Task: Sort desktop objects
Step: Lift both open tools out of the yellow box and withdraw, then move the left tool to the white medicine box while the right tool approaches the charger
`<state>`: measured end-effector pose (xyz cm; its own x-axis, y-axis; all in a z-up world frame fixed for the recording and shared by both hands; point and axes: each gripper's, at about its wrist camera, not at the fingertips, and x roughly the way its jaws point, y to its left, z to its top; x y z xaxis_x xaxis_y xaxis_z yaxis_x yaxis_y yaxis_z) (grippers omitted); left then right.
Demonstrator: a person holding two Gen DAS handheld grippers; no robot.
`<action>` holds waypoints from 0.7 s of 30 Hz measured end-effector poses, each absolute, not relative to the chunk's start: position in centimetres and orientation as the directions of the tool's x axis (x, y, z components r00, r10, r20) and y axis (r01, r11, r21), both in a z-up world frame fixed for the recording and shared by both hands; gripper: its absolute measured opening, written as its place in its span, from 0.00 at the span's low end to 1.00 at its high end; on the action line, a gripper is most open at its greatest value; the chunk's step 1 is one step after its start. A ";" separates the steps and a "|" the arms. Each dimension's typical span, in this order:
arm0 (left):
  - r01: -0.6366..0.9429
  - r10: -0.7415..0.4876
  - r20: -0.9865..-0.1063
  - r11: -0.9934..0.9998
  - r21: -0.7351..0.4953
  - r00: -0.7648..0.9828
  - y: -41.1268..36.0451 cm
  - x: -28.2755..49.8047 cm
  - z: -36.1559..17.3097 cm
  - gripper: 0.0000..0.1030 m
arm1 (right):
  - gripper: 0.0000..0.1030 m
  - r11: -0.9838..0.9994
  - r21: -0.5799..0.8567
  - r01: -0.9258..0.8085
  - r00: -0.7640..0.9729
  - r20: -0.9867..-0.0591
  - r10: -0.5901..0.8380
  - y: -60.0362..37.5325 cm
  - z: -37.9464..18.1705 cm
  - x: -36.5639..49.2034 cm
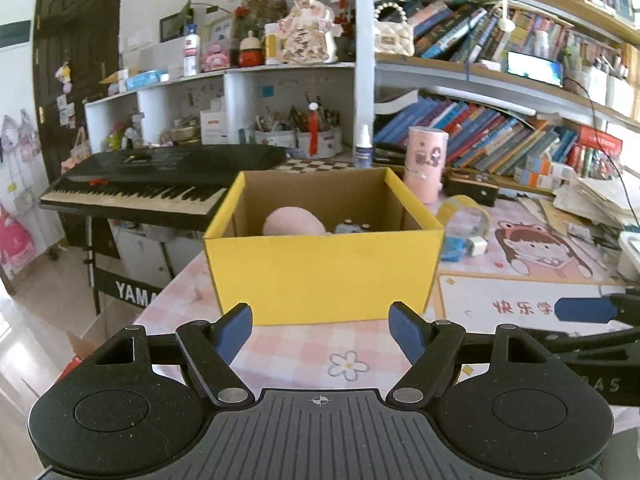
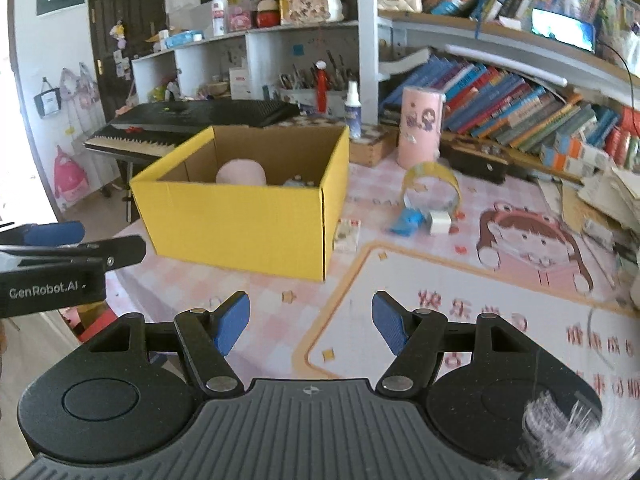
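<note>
A cluttered study: bookshelves, a keyboard (image 1: pixel 160 184) at the side, and a desk under a pink cartoon mat (image 2: pixel 420 280). The yellow box (image 2: pixel 240 220) already holds a pink round thing (image 2: pixel 241 172) and something bluish, so sorting looks partly done. Left on the mat beside the box are a tape roll (image 2: pixel 434 184), a blue packet (image 2: pixel 406 222), a small white block (image 2: pixel 440 222) and a little card (image 2: pixel 347 232). The left gripper (image 1: pixel 320 330) faces the box, the right gripper (image 2: pixel 310 322) hovers over bare mat; both tilt down, jaws wide and empty
</note>
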<state>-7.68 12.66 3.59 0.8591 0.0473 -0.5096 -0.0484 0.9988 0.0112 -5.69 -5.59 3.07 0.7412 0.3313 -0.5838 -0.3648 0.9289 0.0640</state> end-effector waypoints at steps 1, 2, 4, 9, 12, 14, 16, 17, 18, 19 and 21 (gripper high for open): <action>-0.041 0.041 -0.511 0.999 0.012 0.859 12.5 -7.8 3.5 0.75 | 0.64 0.932 0.066 -0.357 0.741 -0.588 0.325 -5.7 2.9 -5.9; -0.034 0.035 -0.512 0.999 0.012 0.858 12.3 -7.8 3.4 0.75 | 0.64 0.934 0.065 -0.350 0.741 -0.591 0.319 -5.7 2.9 -6.1; -0.021 0.023 -0.518 1.000 0.011 0.855 12.1 -7.8 3.3 0.75 | 0.64 0.939 0.062 -0.337 0.743 -0.595 0.306 -5.9 2.8 -6.4; 0.007 -0.005 -0.531 1.000 0.002 0.847 11.4 -7.9 2.9 0.75 | 0.64 0.949 0.059 -0.309 0.746 -0.604 0.281 -6.5 2.7 -6.8; 0.025 -0.021 -0.542 1.000 0.000 0.840 10.9 -7.7 2.6 0.75 | 0.65 0.954 0.060 -0.293 0.743 -0.614 0.267 -6.9 2.6 -6.9; 0.037 -0.032 -0.550 0.999 -0.003 0.834 10.6 -7.6 2.5 0.75 | 0.65 0.958 0.065 -0.281 0.740 -0.621 0.259 -7.3 2.4 -6.8; 0.049 -0.044 -0.558 0.999 -0.006 0.828 10.3 -7.4 2.3 0.75 | 0.65 0.961 0.069 -0.267 0.739 -0.625 0.251 -7.7 2.3 -6.8; 0.054 -0.048 -0.563 0.999 -0.006 0.825 10.1 -7.3 2.1 0.75 | 0.65 0.963 0.072 -0.260 0.739 -0.627 0.246 -7.9 2.3 -6.7; 0.059 -0.053 -0.567 0.998 -0.007 0.822 9.9 -7.1 2.0 0.75 | 0.65 0.965 0.074 -0.253 0.739 -0.629 0.242 -8.2 2.2 -6.7; 0.062 -0.056 -0.570 0.998 -0.008 0.820 9.8 -7.0 2.0 0.75 | 0.65 0.966 0.076 -0.246 0.739 -0.631 0.238 -8.4 2.2 -6.7; 0.069 -0.063 -0.576 0.998 -0.011 0.815 9.5 -6.7 1.8 0.75 | 0.65 0.969 0.080 -0.234 0.737 -0.635 0.230 -8.8 2.0 -6.5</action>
